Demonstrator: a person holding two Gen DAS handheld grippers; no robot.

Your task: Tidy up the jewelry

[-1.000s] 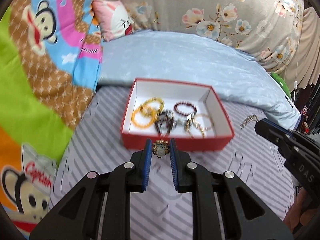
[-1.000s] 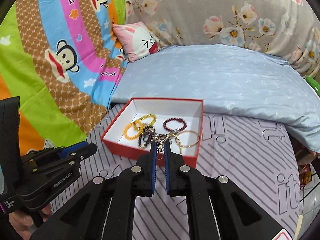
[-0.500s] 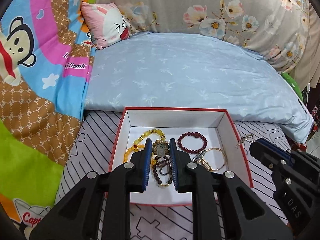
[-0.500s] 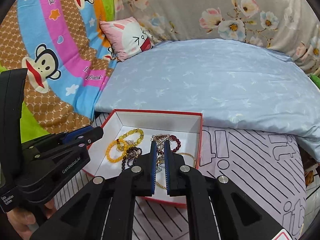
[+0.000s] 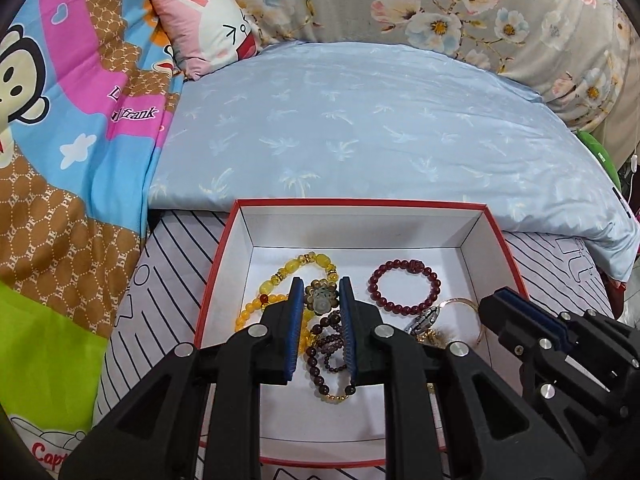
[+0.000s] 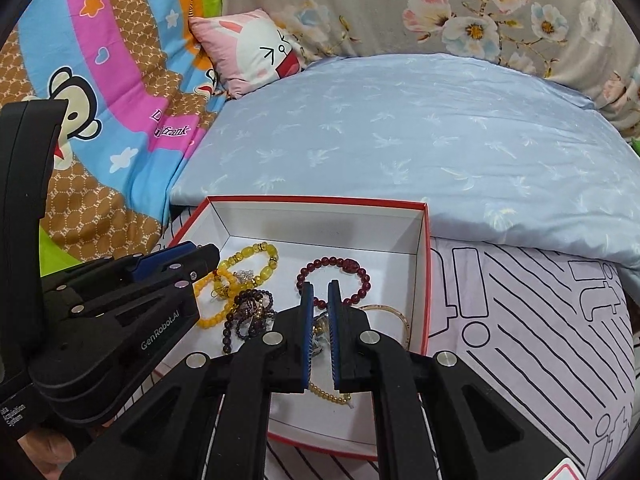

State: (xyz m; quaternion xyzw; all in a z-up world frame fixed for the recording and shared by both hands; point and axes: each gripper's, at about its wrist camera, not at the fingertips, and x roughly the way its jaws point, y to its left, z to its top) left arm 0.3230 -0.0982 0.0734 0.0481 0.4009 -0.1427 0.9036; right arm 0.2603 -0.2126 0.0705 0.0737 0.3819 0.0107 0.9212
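Observation:
A red box [image 5: 360, 202] with a white inside lies on the bed. In it are a yellow bead bracelet [image 5: 288, 268], a dark red bead bracelet [image 5: 404, 276], a dark purple bead string [image 5: 324, 344] and a gold bangle [image 5: 460, 301]. My left gripper [image 5: 320, 282] hangs over the box's left half, shut on a round flower-shaped pendant [image 5: 320, 300]. My right gripper [image 6: 319, 284] is over the box's right half near the dark red bracelet [image 6: 352, 268]. It is shut on a thin silver chain, of which only a glint shows between the pads.
The box rests on a striped sheet [image 6: 520, 320]. A light blue quilt [image 5: 360, 120] rises just behind it, with a pink cartoon pillow [image 5: 208, 28] beyond. A bright monkey-print blanket [image 5: 80, 140] lies to the left. A hand [image 6: 44, 452] holds the left gripper.
Both grippers have moved forward and down, from in front of the box's near wall to over its inside. Each keeps its grip.

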